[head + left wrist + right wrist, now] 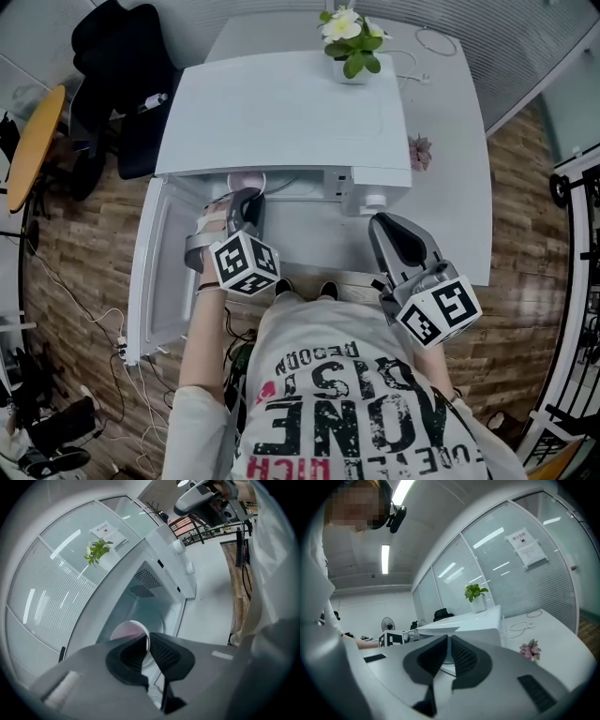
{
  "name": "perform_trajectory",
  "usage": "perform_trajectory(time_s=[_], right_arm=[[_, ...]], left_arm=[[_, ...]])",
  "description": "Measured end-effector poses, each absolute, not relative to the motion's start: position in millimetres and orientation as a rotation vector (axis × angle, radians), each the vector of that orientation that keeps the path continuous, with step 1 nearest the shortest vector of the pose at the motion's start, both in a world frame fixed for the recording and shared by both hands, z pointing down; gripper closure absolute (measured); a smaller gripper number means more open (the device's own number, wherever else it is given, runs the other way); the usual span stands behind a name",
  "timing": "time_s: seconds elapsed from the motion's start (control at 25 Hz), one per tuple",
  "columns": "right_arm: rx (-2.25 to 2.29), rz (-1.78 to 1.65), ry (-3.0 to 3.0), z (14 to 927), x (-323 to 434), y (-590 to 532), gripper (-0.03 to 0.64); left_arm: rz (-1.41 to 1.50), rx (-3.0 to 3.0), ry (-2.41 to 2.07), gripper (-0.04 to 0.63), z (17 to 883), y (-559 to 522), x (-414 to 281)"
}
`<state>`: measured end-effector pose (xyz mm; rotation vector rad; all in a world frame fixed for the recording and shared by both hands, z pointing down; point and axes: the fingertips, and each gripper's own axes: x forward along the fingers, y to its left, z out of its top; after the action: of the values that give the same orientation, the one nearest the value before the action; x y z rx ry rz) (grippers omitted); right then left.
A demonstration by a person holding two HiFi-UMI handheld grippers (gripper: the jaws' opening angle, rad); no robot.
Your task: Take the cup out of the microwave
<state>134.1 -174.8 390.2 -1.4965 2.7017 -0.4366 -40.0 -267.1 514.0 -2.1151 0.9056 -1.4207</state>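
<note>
A white microwave (281,112) stands on a white table (450,141), its door (155,272) swung open to the left. The white cup (246,181), pinkish inside (127,632), sits at the mouth of the cavity. My left gripper (247,202) (147,648) is shut on the near part of the cup's rim, one pad inside and one outside. My right gripper (381,225) (449,652) hangs in front of the microwave's control panel (373,199), jaws shut with nothing between them.
A potted plant (352,42) stands on the microwave's top at the back. A small pink flower (419,150) and a white cable (436,42) lie on the table to the right. A chair with a black jacket (122,66) stands to the left.
</note>
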Motion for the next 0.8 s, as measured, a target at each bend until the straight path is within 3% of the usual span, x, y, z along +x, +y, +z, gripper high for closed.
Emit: perform_trajectory(time_s=[0.8], right_arm=[[-1.496,-0.391,2.759,375.6,92.4,-185.4,0.583]], left_arm=[[-1.327,-2.24,0.878,0.561,483.1,-213.5,-49.0]])
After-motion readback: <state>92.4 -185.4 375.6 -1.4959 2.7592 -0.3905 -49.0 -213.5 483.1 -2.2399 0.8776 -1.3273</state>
